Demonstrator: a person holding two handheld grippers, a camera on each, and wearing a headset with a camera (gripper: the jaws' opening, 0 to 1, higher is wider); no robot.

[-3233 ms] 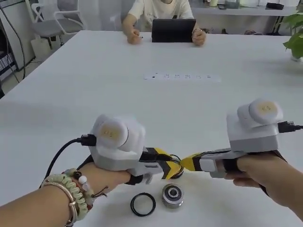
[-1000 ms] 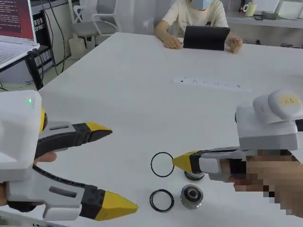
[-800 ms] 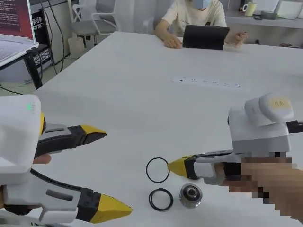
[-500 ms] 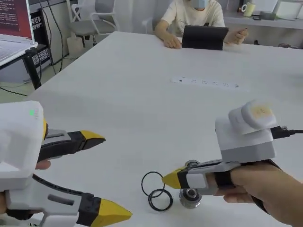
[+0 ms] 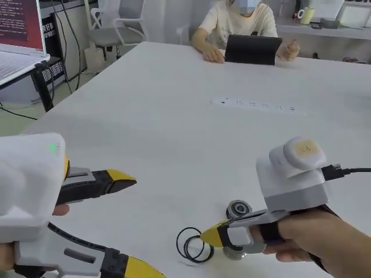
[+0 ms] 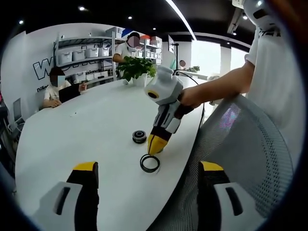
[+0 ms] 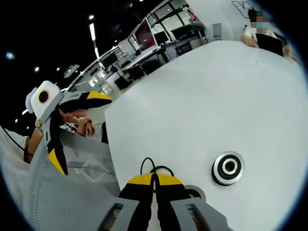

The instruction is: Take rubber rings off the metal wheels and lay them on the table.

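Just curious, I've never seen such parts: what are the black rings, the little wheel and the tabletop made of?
Black rings: thin, matte, no glint, likely rubber. Wheel: silvery, shiny rim and hub, likely metal. Table: smooth matte white, perhaps laminate; the look leaves it open.

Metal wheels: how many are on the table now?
2. One wheel lies in the open just beyond the right tongs. The second wheel is partly hidden under those tongs, beside the rubber rings.
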